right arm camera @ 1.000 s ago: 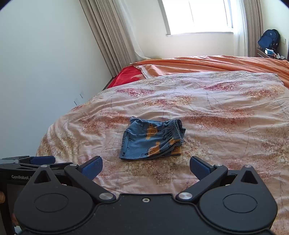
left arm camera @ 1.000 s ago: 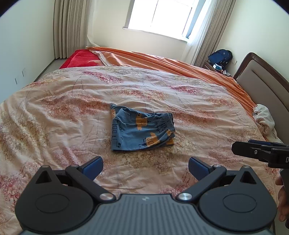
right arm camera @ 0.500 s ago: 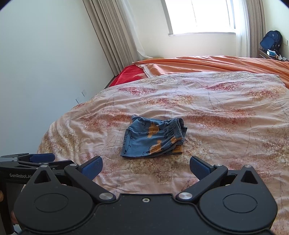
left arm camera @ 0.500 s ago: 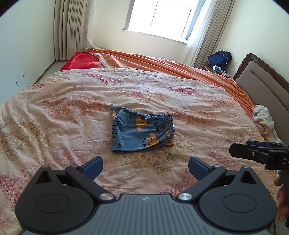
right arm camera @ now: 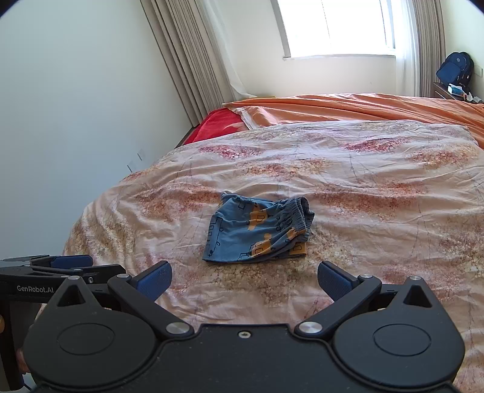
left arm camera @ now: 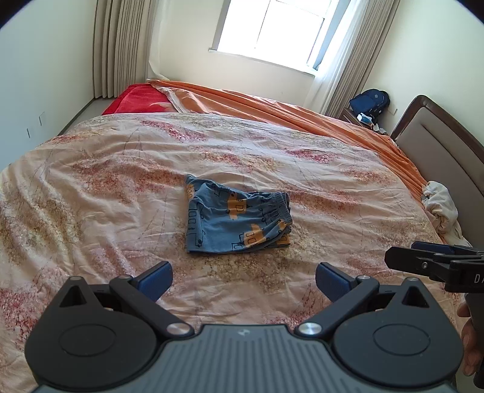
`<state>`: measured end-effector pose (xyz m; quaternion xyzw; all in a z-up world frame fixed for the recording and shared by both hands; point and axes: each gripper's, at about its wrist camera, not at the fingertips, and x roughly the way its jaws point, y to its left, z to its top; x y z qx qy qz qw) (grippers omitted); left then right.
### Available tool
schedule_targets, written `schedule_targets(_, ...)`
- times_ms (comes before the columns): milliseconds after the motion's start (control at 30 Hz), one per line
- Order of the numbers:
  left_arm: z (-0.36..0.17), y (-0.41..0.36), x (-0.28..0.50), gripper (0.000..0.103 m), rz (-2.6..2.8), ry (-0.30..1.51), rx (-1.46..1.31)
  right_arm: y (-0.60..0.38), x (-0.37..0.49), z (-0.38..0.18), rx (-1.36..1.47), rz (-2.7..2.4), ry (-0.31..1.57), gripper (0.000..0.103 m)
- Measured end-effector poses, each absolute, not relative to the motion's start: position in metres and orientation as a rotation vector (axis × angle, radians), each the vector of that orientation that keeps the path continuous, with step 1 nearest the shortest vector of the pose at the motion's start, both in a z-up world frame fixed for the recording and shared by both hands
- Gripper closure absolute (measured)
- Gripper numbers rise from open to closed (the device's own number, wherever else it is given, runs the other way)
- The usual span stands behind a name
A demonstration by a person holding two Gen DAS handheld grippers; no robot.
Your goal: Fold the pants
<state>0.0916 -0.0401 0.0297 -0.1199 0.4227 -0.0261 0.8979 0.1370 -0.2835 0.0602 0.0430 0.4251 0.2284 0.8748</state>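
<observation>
A: Small blue pants with an orange vehicle print lie folded into a compact bundle, mid-bed on the wrinkled pink floral bedspread.

B: And the tools?

A: Left gripper spread wide, blue pads holding nothing, well short of the bundle. Right gripper likewise wide apart, empty, hovering just beside the left.

This was a home bedroom: a wide bed under a flowery quilt, with a padded headboard at one side. Long curtains hung by a sunlit window, and a blue backpack sat on a nightstand.
</observation>
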Motion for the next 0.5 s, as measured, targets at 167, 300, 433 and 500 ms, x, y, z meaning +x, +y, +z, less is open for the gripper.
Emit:
schedule_targets(167,0.030,-0.045,0.090,0.000,0.029,0.871,-0.158,-0.283,0.136,0.061,0.096,0.480,0.889,0.001)
schedule_targets(300,0.034,-0.042,0.086,0.000,0.051,0.829,-0.170,-0.282,0.135,0.060,0.101,0.486,0.890,0.001)
schedule_targets(433,0.038,-0.043,0.084,0.001,0.049,0.790,-0.170,-0.282,0.132,0.060,0.102,0.488,0.892,0.001)
schedule_targets(500,0.039,-0.044,0.084,0.000,0.045,0.782,-0.172,-0.282,0.131,0.059,0.100,0.488,0.894,0.001)
